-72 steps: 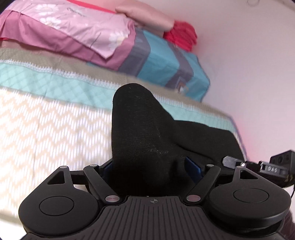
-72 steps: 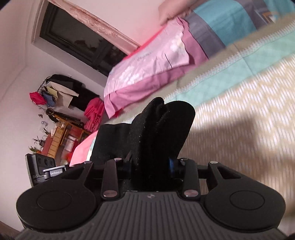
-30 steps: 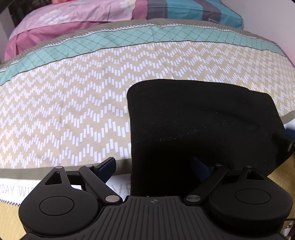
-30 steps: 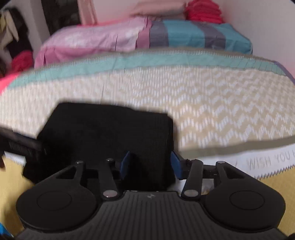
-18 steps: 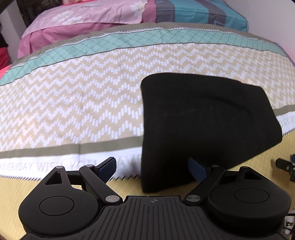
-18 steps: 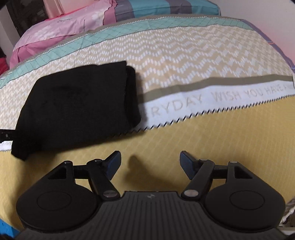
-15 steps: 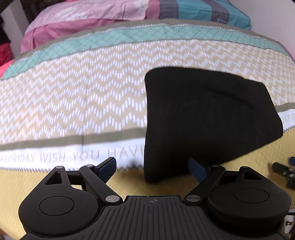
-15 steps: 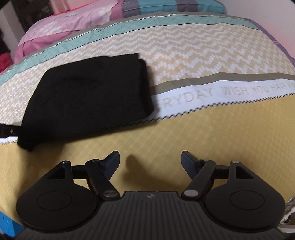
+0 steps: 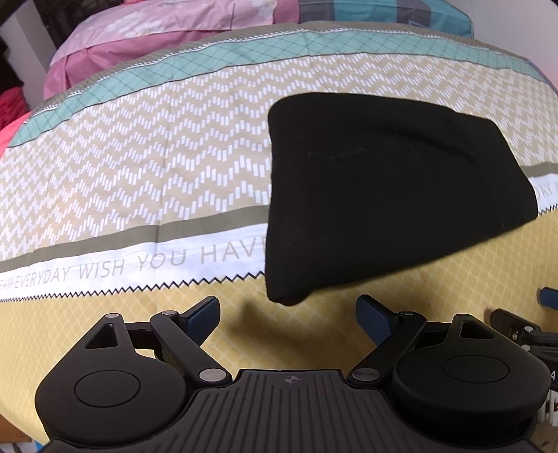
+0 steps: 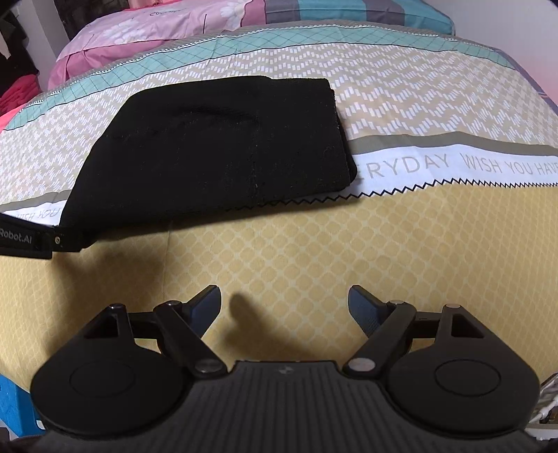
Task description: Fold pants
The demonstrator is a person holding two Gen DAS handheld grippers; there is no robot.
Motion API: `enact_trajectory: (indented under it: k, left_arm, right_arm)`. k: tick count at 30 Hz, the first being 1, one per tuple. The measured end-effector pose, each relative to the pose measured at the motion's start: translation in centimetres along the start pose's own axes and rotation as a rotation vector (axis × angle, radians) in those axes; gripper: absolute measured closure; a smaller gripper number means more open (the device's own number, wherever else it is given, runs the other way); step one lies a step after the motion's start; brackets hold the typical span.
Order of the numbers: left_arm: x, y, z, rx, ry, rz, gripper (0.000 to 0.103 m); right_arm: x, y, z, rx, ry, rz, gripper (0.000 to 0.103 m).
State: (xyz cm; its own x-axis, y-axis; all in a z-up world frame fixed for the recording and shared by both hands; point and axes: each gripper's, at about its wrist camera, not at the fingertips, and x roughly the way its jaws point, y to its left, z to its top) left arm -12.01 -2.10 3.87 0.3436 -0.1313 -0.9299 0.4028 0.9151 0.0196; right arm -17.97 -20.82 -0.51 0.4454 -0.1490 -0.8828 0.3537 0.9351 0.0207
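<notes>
Both grippers have let go and drawn back from the folded black pants [image 10: 223,146], which lie flat across the patterned bedspread [image 10: 348,251]. The left gripper [image 9: 288,312] and right gripper [image 10: 284,301] hover with fingers spread, holding nothing. Pink pillows [image 10: 167,24] sit at the far end of the bed; the bedspread's printed lettering runs partly under the pants
</notes>
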Motion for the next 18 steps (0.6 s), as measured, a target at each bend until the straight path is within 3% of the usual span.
enact_trajectory:
  k: [18]
  left_arm:
    - [1.3,0.0,-0.4,0.026,0.041,0.02,0.0]
  right_arm:
    - [1.1,1.3,0.2,0.019,0.034,0.02,0.02]
